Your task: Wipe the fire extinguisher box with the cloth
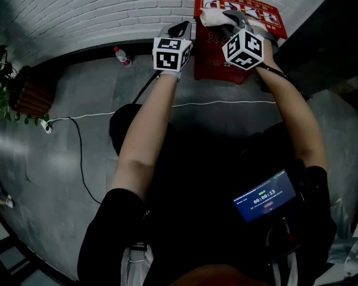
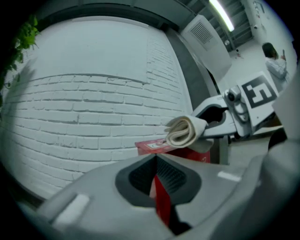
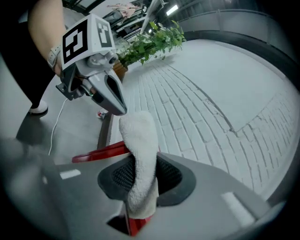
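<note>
A folded white terry cloth [image 1: 214, 17], clamped in the right tool [image 1: 228, 18], is held over the top of the far red metal fire extinguisher box [image 1: 215, 58]; the closed, empty left tool [image 1: 180, 28] is seen just left.

Right claw [image 3: 140, 174], lower centre: both dark ribbed pads [image 3: 117, 177] press on a white cloth [image 3: 140, 140], which stands up from between the jaws as a thick fold and leans slightly left at its top. Red box [image 3: 101, 152]: its top edge runs left from behind the cloth, and a sliver of red shows below the pads. Left claw [image 3: 118, 107], upper left: it carries a marker cube [image 3: 86, 37] and points down, its jaws drawn to one tip just above the cloth's top. White brick wall [image 3: 211, 93] fills the right side. A plant [image 3: 154, 42] stands at the wall's far end. A thin cable [image 3: 57, 121] crosses the grey floor [image 3: 75, 133] at left.
</note>
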The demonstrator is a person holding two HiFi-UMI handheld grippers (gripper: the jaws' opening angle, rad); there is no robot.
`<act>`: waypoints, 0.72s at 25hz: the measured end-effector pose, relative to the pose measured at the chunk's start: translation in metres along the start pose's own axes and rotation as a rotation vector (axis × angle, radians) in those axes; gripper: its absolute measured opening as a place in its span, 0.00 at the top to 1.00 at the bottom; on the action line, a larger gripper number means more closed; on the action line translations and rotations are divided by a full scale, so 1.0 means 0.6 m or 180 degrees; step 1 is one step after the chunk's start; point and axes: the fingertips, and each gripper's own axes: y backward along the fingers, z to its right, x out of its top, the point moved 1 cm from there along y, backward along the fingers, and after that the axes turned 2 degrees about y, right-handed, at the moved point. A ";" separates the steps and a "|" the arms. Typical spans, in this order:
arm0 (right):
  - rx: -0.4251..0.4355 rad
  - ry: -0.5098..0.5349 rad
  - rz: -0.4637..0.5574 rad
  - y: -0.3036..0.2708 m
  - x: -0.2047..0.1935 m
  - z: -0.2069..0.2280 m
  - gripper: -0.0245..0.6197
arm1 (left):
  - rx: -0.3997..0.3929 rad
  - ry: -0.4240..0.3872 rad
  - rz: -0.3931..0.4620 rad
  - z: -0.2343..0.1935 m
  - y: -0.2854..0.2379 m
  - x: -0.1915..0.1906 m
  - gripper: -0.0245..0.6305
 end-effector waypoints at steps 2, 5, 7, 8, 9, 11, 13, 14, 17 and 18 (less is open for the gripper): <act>-0.0129 -0.0079 -0.0006 0.006 -0.005 0.026 0.82 | -0.0009 -0.0024 0.0065 0.000 0.000 0.005 0.96; -0.0321 -0.0212 -0.0019 0.010 -0.012 0.038 0.82 | -0.0013 -0.0044 0.0135 0.003 -0.002 0.007 0.96; -0.0392 -0.0256 -0.0052 0.001 -0.015 0.015 0.82 | -0.0044 -0.0071 0.0170 0.008 -0.005 0.000 0.96; -0.0430 -0.0231 -0.0081 -0.008 -0.017 -0.001 0.82 | -0.0067 -0.0079 0.0188 0.011 -0.007 -0.004 0.96; -0.0485 -0.0178 -0.0114 -0.018 -0.019 -0.018 0.81 | -0.0089 -0.0086 0.0203 0.014 -0.009 -0.009 0.96; -0.0637 -0.0060 -0.0168 -0.039 -0.023 -0.046 0.81 | -0.0119 -0.0113 0.0201 0.019 -0.016 -0.022 0.96; -0.0768 -0.0002 -0.0186 -0.055 -0.024 -0.068 0.81 | -0.0128 -0.0130 0.0161 0.023 -0.023 -0.037 0.96; -0.0815 0.0002 -0.0186 -0.061 -0.023 -0.076 0.81 | -0.0128 -0.0131 0.0138 0.025 -0.026 -0.044 0.96; -0.0919 -0.0048 -0.0204 -0.075 -0.024 -0.095 0.81 | -0.0073 -0.0185 0.0104 0.022 -0.037 -0.064 0.96; -0.0918 -0.0071 -0.0223 -0.081 -0.026 -0.103 0.81 | -0.0034 -0.0215 0.0118 0.016 -0.042 -0.071 0.96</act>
